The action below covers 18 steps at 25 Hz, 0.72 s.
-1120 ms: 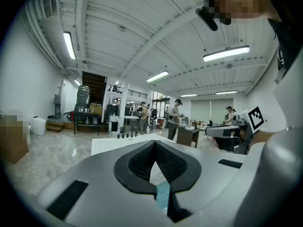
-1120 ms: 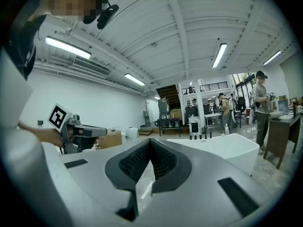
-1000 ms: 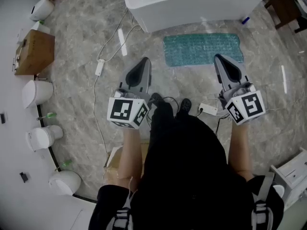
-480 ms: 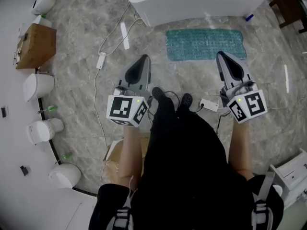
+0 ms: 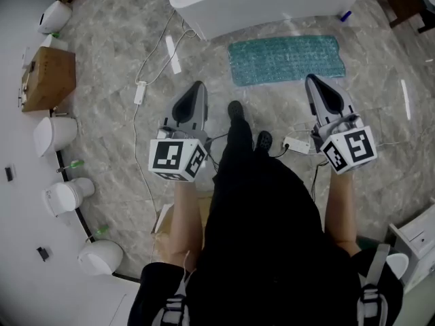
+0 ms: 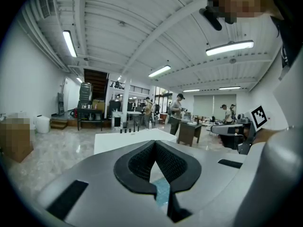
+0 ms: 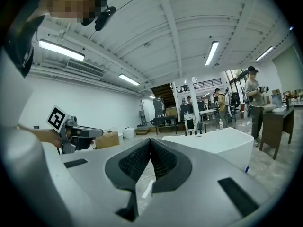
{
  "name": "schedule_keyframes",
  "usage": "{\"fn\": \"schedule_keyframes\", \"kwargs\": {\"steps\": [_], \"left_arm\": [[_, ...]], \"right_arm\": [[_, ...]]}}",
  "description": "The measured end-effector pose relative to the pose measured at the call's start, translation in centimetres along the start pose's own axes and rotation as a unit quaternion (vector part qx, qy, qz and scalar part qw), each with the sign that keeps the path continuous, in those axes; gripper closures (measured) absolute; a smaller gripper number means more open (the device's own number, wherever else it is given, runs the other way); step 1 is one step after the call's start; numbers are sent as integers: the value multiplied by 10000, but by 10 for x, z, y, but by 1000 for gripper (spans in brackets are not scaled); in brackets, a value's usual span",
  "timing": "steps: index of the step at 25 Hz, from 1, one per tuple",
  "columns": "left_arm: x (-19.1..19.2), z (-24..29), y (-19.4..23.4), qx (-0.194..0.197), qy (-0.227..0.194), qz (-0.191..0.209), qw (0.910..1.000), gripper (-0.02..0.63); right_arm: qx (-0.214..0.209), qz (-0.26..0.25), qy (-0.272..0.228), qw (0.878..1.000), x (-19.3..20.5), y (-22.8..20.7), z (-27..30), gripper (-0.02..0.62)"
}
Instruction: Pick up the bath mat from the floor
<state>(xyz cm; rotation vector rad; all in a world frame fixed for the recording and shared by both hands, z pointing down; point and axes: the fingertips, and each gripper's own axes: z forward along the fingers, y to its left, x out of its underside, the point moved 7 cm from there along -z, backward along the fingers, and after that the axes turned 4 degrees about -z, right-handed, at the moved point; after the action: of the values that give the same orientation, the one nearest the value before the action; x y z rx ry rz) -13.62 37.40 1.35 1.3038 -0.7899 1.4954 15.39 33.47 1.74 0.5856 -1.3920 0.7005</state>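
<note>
So the bath mat is lying flat on the grey marble floor at approx 12-1 o'clock from the person. It's teal and bumpy, w/ its long side running along the white tub just beyond it. Nothing's got hold of it.

The left gripper is out at 11 o'clock, jaws pressed together tip to tip w/ nothing in them. Its tip is short of the mat's left end.

The right gripper is at 1 o'clock, jaws also closed and empty. In the head view its tip overlaps the mat's near edge toward the right end, but it's held up in the air pointing roughly level, not touching.

A black shoe is btw the two grippers, near the mat's near-left corner. There's a white power brick w/ cable at 10 o'clock, a cardboard box at 9, and toilets along the wall at 8-9.
</note>
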Motion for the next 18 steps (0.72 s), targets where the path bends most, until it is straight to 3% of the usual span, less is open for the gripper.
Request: {"fn": "schedule_keyframes", "kwargs": {"steps": [10, 18], "left_arm": [[10, 77, 29, 318, 114, -160, 9993, 597], [-5, 173, 81, 495, 275, -225, 9981, 597]], "right_arm": [[309, -36, 285, 9991, 10, -37, 27, 583], [286, -126, 336, 9989, -12, -88, 116, 583]]}}
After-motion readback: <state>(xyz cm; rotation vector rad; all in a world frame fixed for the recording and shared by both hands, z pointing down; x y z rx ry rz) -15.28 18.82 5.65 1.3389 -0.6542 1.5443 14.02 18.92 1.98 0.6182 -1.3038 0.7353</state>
